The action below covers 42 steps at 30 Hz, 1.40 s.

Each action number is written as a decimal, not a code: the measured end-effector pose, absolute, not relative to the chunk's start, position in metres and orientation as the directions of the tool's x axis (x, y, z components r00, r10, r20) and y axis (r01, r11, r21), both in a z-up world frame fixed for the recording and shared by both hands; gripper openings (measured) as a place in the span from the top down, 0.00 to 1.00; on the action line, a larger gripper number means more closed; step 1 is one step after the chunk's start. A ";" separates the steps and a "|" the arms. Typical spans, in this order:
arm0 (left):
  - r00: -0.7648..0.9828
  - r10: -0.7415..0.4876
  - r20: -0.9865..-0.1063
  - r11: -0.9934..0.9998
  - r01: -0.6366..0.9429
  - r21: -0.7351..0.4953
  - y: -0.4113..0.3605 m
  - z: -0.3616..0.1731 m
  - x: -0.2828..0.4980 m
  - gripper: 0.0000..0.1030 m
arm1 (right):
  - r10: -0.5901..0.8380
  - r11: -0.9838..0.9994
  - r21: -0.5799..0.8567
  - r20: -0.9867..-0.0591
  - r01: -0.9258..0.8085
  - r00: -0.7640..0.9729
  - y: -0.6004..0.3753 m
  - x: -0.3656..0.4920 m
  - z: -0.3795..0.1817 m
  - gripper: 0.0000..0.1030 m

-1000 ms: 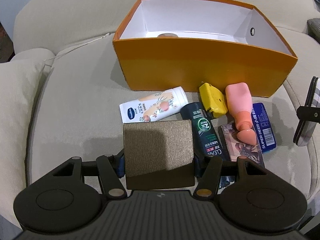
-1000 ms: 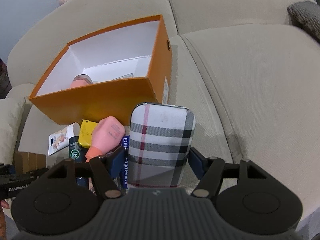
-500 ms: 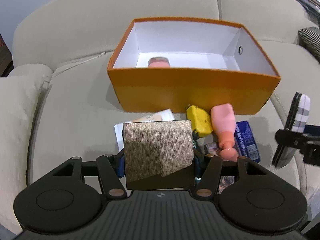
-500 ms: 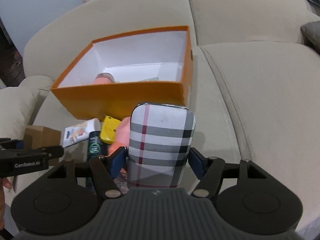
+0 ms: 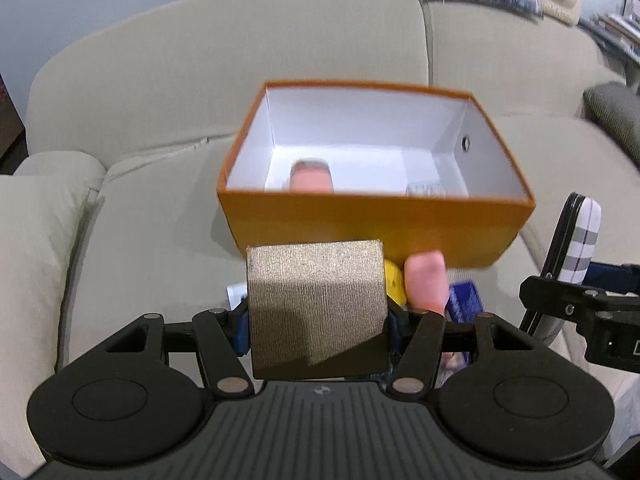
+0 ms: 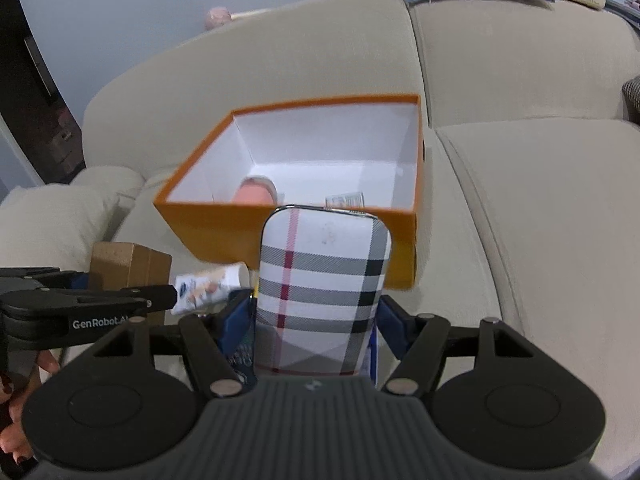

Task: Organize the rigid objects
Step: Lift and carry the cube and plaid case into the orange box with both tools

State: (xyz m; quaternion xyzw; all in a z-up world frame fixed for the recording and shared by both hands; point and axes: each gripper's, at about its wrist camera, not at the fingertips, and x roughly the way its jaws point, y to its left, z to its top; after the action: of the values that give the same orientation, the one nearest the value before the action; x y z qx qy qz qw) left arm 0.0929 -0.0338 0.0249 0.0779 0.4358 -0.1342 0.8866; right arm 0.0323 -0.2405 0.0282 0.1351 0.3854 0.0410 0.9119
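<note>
Gripping the gold-brown box (image 5: 316,304) by its two side faces, the left gripper (image 5: 317,320) held it aloft, short of the orange box (image 5: 376,220) on the sofa (image 5: 152,248). The carton looked light, stiff and rough enough not to slip. The right gripper (image 6: 316,316) had its jaws clamped on the plaid case (image 6: 320,280), probably smooth and hard-shelled, taken low on its long edges. Both tools pointed forward and somewhat down toward the open box.

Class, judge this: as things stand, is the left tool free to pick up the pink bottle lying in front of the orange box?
Probably not: the left tool is shut on the gold box, which also partly covers the pink bottle.
</note>
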 end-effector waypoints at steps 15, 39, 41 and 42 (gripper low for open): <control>0.604 -0.173 -0.778 0.975 0.218 -0.047 -0.034 0.054 0.207 0.34 | 0.152 0.949 0.307 -0.647 0.073 0.748 -0.262 0.138 0.070 0.33; 0.439 -0.064 -0.896 0.962 0.268 0.062 -0.069 -0.039 0.276 0.34 | 0.118 0.973 0.205 -0.838 0.107 0.533 -0.238 0.228 -0.017 0.33; 0.452 -0.054 -0.890 0.958 0.275 0.082 -0.071 -0.040 0.276 0.35 | 0.111 0.976 0.191 -0.848 0.105 0.518 -0.235 0.231 -0.022 0.33; 0.453 -0.053 -0.890 0.956 0.282 0.086 -0.072 -0.041 0.277 0.35 | 0.102 0.979 0.177 -0.853 0.101 0.511 -0.234 0.232 -0.024 0.33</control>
State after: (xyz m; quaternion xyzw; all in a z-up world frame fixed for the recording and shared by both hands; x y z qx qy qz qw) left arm 0.2765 -0.0718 -0.0410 0.1113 0.5136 -0.0989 0.8450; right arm 0.2319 -0.2338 -0.0240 0.1026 0.4943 0.0001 0.8632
